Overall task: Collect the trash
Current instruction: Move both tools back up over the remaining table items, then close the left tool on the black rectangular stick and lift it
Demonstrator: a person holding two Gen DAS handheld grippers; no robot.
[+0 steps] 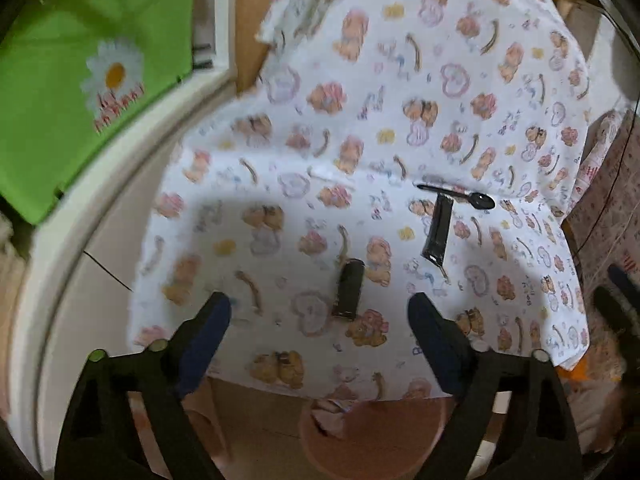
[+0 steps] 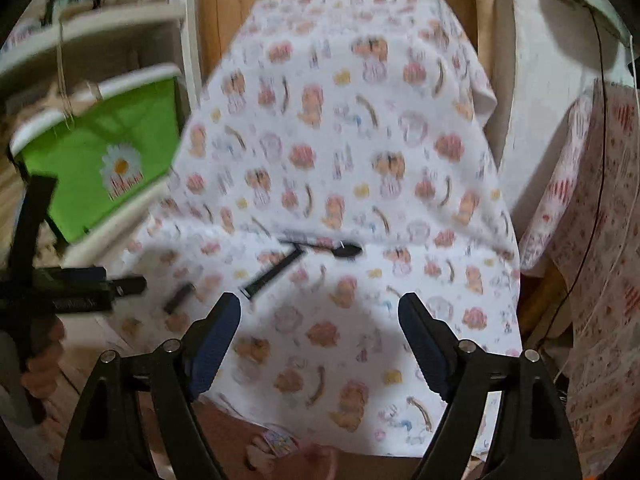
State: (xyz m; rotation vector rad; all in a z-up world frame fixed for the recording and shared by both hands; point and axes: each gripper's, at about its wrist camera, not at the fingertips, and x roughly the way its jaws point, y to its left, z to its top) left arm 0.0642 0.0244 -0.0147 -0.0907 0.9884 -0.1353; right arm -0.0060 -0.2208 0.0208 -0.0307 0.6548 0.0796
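A worktop draped in a white cartoon-print cloth [image 1: 360,120] is filling both views, with a green fabric bin bearing a daisy [image 1: 80,80] sitting on a pale shelf off to its left. On the cloth three dark pieces of trash are lying near one another: a long black wrapper [image 1: 438,232] in the middle, a shorter dark roll [image 1: 349,290] toward the near edge, and a black plastic spoon [image 1: 460,196] resting across the wrapper's far end. No bin for the trash is clearly showing — whether the green one is serving that purpose I cannot tell.

Both claws are standing released, jaws wide, nothing between them. The left claw [image 1: 320,308] is angling steeply down over the near edge, with the dark roll lying between its fingertips in the picture but clear of the pads. The right claw [image 2: 320,312] is tilting less steeply, hovering above bare cloth, the wrapper just beyond its left finger.

Judging from this, a pick is being lined up. Doing it well probably means dropping the left claw straight over the roll, jaws across its narrow side, and closing without pinching the cloth — a snagged fold could drag everything. In the right wrist view a hand [image 2: 42,364] is gripping the left claw's handle low at the left edge.
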